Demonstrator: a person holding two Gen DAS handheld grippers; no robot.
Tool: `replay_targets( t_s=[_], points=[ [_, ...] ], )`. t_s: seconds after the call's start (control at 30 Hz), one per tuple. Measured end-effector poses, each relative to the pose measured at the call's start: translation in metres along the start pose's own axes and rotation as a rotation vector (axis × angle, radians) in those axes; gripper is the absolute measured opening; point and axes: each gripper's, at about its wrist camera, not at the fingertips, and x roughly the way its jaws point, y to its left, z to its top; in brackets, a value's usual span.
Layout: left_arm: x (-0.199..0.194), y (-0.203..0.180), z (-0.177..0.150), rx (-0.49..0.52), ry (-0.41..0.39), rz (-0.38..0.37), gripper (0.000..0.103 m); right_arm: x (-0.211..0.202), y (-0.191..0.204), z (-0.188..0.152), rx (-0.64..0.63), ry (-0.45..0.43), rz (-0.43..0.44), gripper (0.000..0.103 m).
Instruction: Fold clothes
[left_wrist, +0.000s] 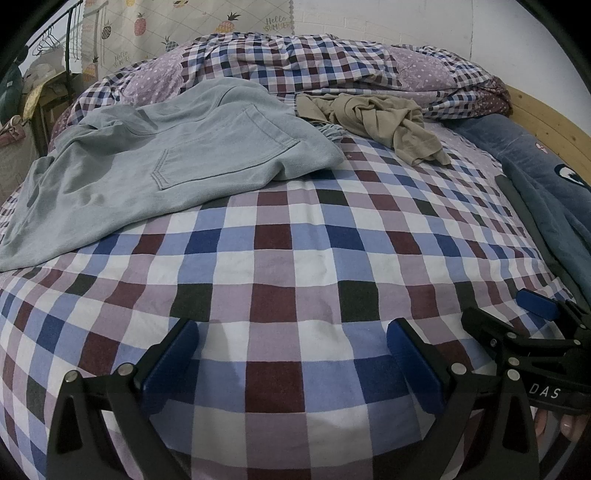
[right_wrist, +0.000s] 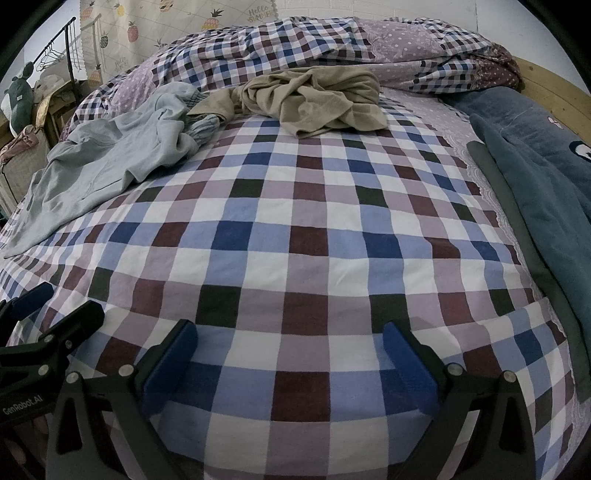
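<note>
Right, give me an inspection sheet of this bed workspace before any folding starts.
Surface: checked bedsheet, near half bare, a little wrinkled.
Job's things: grey hoodie spread loosely at the far left, unfolded; beige garment bunched in a heap at the far middle, touching the hoodie's cuff.
Clutter: rumpled checked duvet along the far side; blue blanket along the right edge.
Grippers: left gripper open, holding nothing, over the sheet; right gripper open, holding nothing, beside it.
Cables: nothing seen.
Surroundings: pineapple-print curtain, clothes rack with hangers, wooden bed frame.
</note>
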Motion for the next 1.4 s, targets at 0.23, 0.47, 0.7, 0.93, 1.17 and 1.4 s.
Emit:
replay_targets(
  t_s=[0.23, 0.47, 0.7, 0.93, 1.17, 1.4],
  points=[
    [-0.0001, -0.0002, -0.0002, 0.0, 0.0, 0.0, 0.103, 0.0, 0.0001, -0.0001, 0.0, 0.0, 0.0, 0.103],
    [0.0012, 0.0005, 0.0012, -0.002, 0.005, -0.001, 0.103, -0.0001, -0.0002, -0.0005, 0.0, 0.0, 0.0, 0.103],
    [0.0004, -0.0002, 0.0003, -0.001, 0.006, 0.002, 0.103, 0.0007, 0.0002, -0.0004, 0.001, 0.001, 0.002, 0.103],
    [-0.0009, -0.0008, -0.001, 0.005, 0.004, 0.01, 0.103, 0.0018, -0.0002, 0.0008, 0.001, 0.002, 0.002, 0.103],
    [-0.0011, 0.0001, -0.0005, 0.003, 0.006, 0.015, 0.103, 0.0014, -0.0021, -0.0001, 0.006, 0.007, 0.009, 0.103],
    [-0.0016, 0.0017, -0.0002, 0.004, 0.006, 0.014, 0.103, 0.0032, -0.0025, 0.0008, 0.015, 0.016, 0.022, 0.103]
  ],
)
